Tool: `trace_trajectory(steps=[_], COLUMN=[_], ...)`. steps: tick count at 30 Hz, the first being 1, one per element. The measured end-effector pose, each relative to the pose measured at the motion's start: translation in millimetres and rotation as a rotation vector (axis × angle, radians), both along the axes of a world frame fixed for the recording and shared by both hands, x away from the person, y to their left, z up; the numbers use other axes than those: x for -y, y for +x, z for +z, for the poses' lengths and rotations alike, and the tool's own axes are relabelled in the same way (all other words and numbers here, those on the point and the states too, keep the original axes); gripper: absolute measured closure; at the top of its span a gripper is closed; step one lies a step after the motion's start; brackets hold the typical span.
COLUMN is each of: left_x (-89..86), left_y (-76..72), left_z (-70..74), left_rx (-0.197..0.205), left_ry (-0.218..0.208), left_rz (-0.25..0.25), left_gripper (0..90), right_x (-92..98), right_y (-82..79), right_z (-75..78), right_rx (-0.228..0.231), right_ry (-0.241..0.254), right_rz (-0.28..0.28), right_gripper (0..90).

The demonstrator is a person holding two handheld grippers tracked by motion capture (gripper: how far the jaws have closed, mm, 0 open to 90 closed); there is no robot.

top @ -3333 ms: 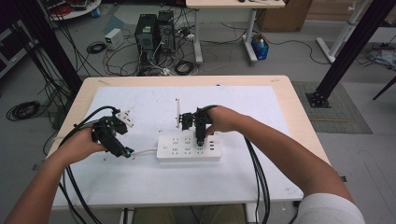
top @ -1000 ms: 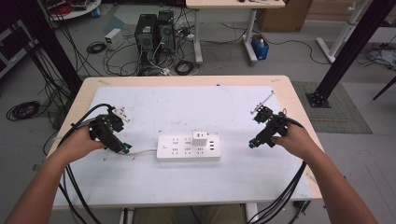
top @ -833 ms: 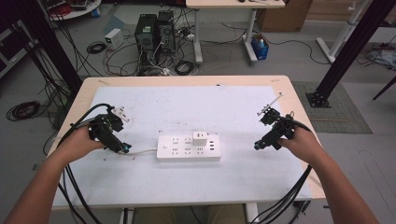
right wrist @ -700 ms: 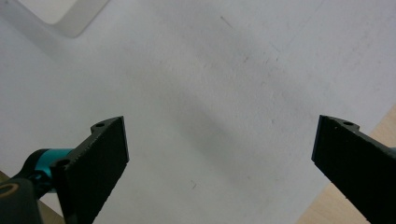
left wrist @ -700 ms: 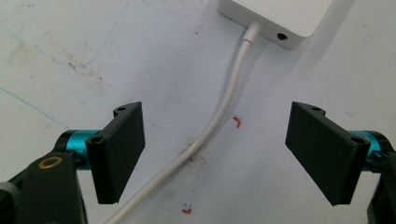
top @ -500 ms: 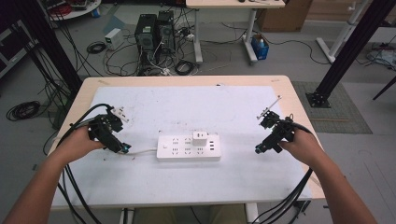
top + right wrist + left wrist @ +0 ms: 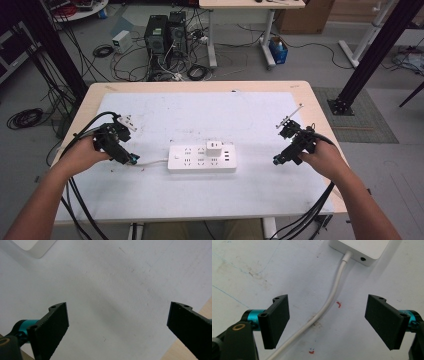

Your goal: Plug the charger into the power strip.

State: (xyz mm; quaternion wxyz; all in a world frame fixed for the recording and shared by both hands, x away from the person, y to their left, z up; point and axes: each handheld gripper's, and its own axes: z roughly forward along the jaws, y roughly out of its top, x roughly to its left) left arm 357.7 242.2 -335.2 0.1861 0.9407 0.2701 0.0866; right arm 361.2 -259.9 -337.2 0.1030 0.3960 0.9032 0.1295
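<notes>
A white power strip (image 7: pixel 201 157) lies flat at the table's middle with a small white adapter (image 7: pixel 214 147) plugged into its top. Its white cord (image 7: pixel 150 162) runs left to my left gripper (image 7: pixel 131 160), which hovers open just left of the strip. In the left gripper view the cord (image 7: pixel 329 302) passes on the mat between the two black jaws of my left gripper (image 7: pixel 332 327) without touching either, and the strip's end (image 7: pixel 359 250) sits at the top. My right gripper (image 7: pixel 279 159) stands open over bare mat at the right, nothing between its jaws (image 7: pixel 117 325).
A white mat (image 7: pixel 200 115) covers most of the wooden table (image 7: pixel 320 120). A small white plug (image 7: pixel 125 121) lies near the left hand. The strip's corner (image 7: pixel 35 247) shows in the right gripper view. Computers and cables crowd the floor behind the table.
The right hand left the power strip, where the adapter now sits plugged in, and swung out to the table's right side, then drifted slightly. The left hand stayed put.
</notes>
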Motion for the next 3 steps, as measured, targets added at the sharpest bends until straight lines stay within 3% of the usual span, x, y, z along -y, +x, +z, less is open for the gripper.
trace_trajectory(steps=[3], left_x=[-1.6], left_y=[1.7], left_z=[-1.7], left_rx=[-0.002], left_ry=[-0.002], left_rz=[0.007], left_gripper=[20.0], right_x=[0.9], right_y=[0.8], right_z=[-0.2], right_rx=[0.003], right_ry=[0.007], right_rz=[0.004], right_gripper=[3.2])
